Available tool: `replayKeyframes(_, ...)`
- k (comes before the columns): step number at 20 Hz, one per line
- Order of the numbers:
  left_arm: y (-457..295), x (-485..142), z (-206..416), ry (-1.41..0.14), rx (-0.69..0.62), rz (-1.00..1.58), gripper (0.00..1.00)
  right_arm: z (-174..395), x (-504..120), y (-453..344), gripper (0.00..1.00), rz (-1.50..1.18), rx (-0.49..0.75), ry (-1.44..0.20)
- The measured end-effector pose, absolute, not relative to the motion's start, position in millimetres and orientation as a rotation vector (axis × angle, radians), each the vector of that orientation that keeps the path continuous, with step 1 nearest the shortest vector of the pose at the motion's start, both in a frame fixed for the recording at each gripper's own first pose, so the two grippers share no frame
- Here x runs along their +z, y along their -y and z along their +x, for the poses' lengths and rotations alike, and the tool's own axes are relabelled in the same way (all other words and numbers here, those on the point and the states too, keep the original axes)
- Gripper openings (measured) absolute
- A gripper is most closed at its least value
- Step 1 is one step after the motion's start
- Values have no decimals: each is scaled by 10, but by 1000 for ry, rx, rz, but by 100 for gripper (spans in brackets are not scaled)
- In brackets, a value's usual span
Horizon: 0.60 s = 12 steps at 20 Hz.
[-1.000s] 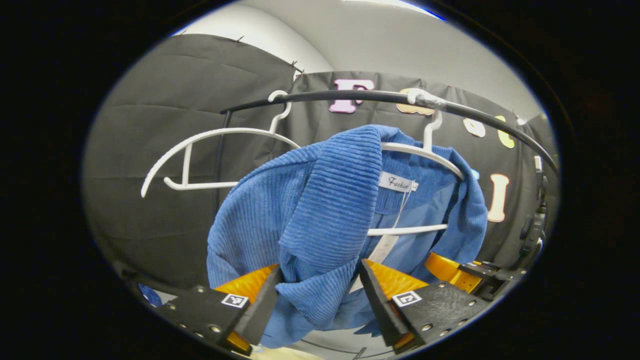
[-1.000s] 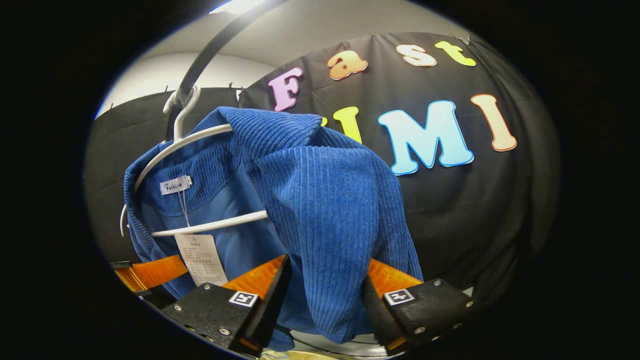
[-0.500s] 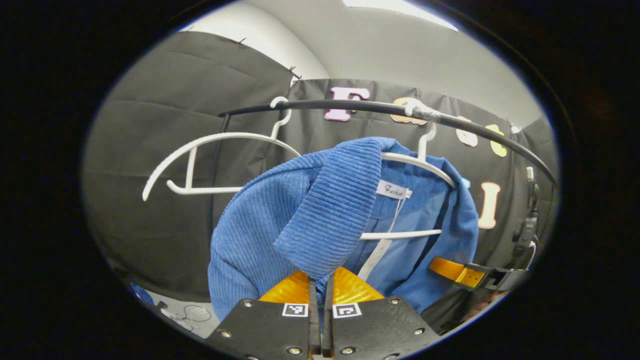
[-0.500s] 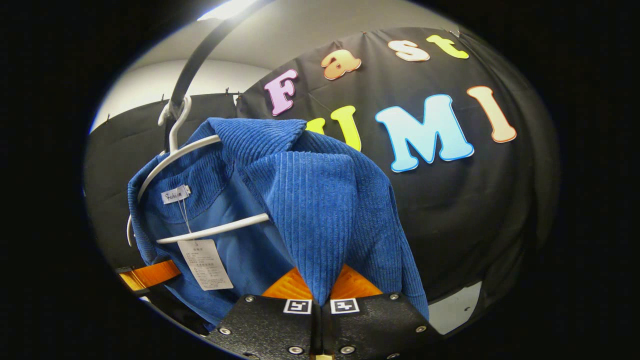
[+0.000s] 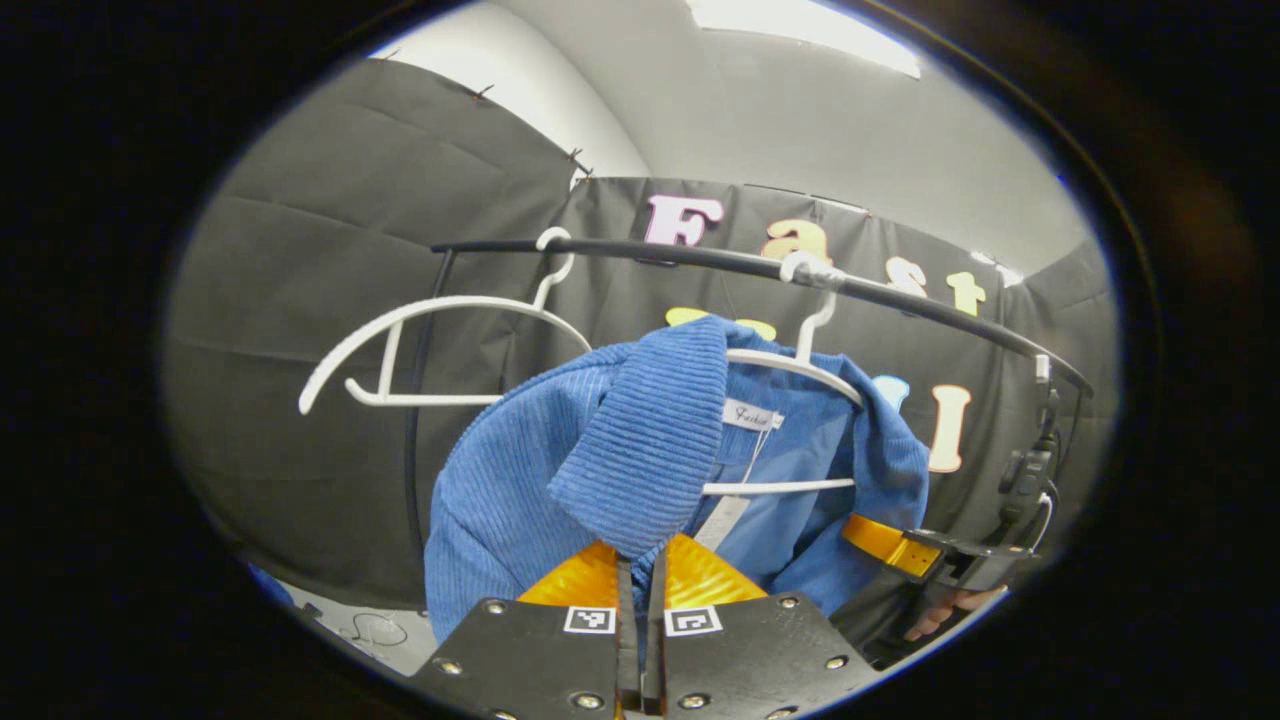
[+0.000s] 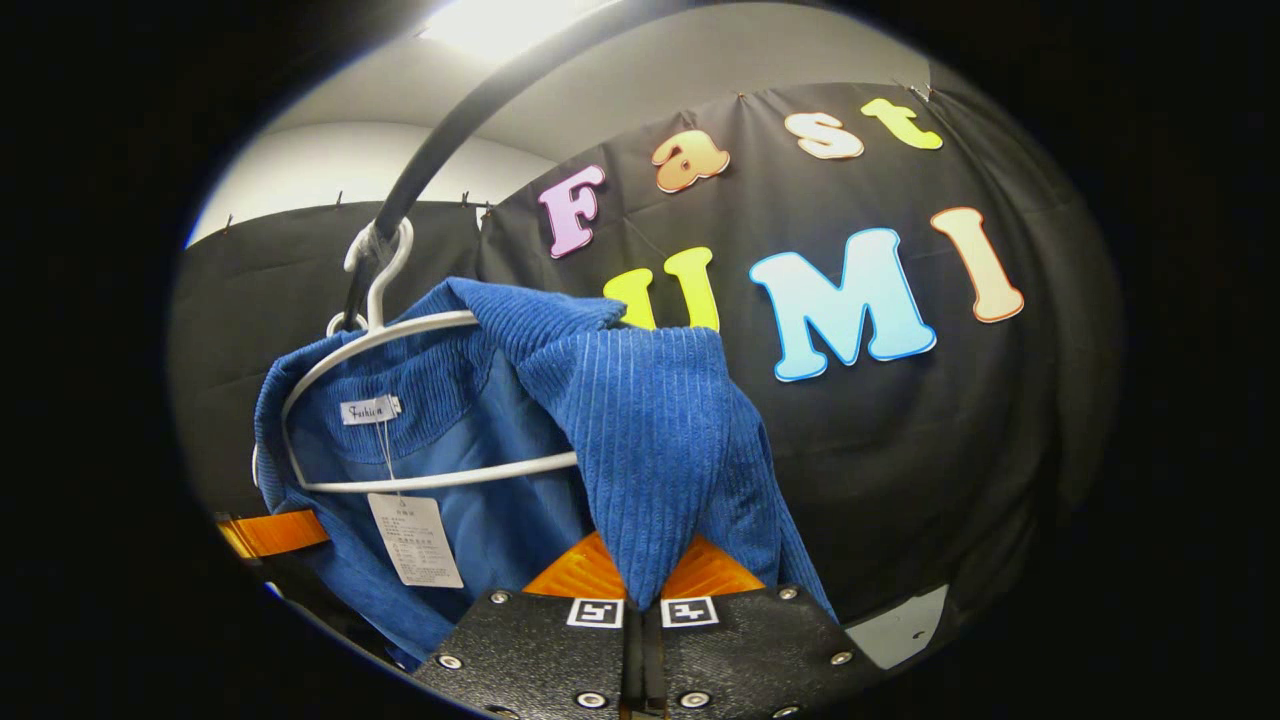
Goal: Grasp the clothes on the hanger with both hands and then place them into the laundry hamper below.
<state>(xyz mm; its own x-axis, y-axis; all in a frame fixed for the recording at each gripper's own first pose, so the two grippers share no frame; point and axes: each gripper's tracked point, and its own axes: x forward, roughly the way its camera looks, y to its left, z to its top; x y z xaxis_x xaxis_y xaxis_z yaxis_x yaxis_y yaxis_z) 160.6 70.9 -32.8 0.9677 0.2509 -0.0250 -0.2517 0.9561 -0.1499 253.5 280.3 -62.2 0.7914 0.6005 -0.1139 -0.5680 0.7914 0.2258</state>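
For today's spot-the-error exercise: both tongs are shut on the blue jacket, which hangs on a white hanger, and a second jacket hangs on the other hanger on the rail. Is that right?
Not quite. The other hanger is bare, as the left gripper view shows. Both the left tongs and the right tongs are shut on the blue jacket, which hangs on a white hanger.

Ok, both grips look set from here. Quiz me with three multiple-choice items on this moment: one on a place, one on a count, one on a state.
1. Where is the blue jacket?
A. on a white hanger on the rail
B. on the floor
C. in a basket

2. How many white hangers hang on the rail?
A. one
B. two
C. four

3. How does the left gripper stand?
A. wide open
B. shut on the jacket's collar flap
C. shut on the rail

Key: 1 A, the hanger runs through its neck; 2 B, an empty hanger hangs beside it; 3 B, fabric is pinched between the fingers.
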Motion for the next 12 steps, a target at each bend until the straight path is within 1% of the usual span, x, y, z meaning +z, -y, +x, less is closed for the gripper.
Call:
replayKeyframes(7,-935,36,1422,63,294,-153,3,2632,-303,-2663,0,210,574,-88)
replayKeyframes(12,-1121,268,1272,110,330,-126,3,2655,-220,-2604,0,238,550,-74)
